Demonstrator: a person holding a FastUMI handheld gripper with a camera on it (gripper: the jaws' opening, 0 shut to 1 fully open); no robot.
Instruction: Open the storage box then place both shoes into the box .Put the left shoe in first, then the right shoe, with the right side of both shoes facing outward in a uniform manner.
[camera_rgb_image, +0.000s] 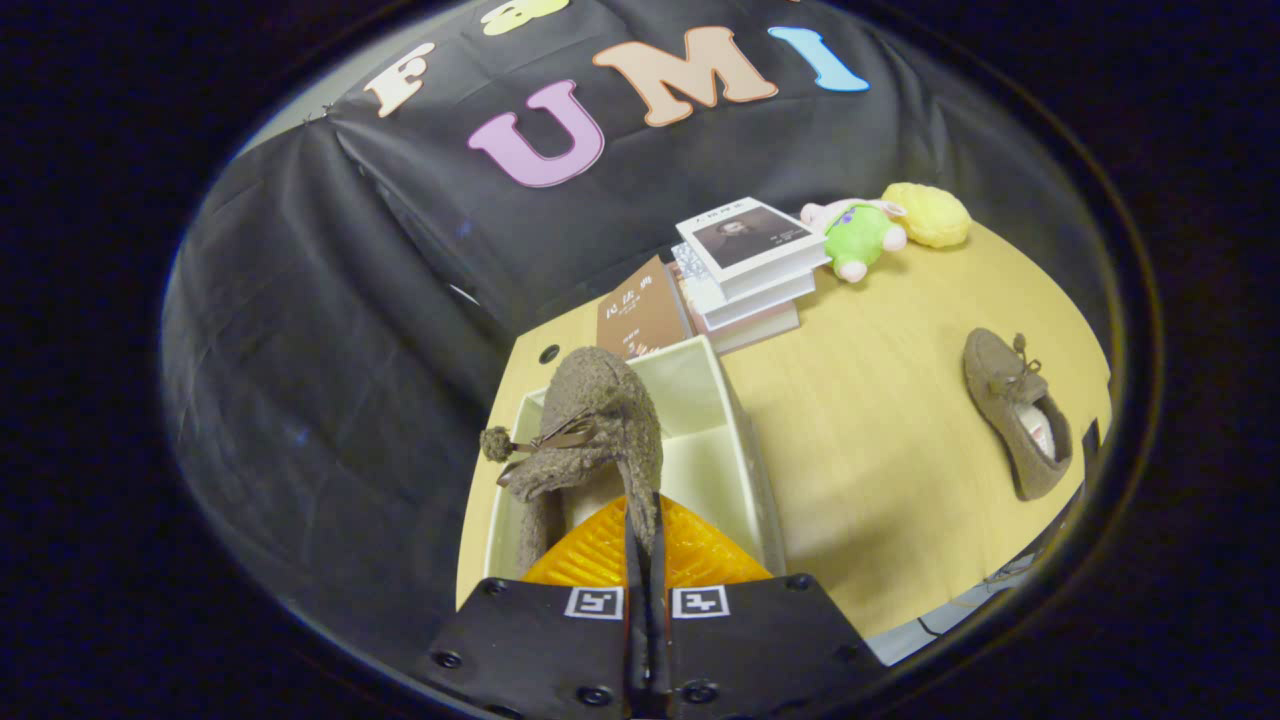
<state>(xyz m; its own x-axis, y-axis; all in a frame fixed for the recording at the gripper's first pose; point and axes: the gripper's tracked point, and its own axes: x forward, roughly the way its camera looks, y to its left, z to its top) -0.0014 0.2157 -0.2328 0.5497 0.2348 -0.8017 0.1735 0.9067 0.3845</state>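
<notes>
Pinching the rim of a fuzzy brown shoe (590, 420), the jaws (645, 520) hold it over the open storage box (740, 450); the other shoe (1015, 425) lies well apart on the tabletop (880, 400).

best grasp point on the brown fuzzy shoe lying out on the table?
Judging by pose: brown fuzzy shoe lies sole-down, opening up. Pinch the side wall of the collar near the heel from above, one finger inside. The gripper is currently shut on the other fuzzy shoe over the white box.
</notes>
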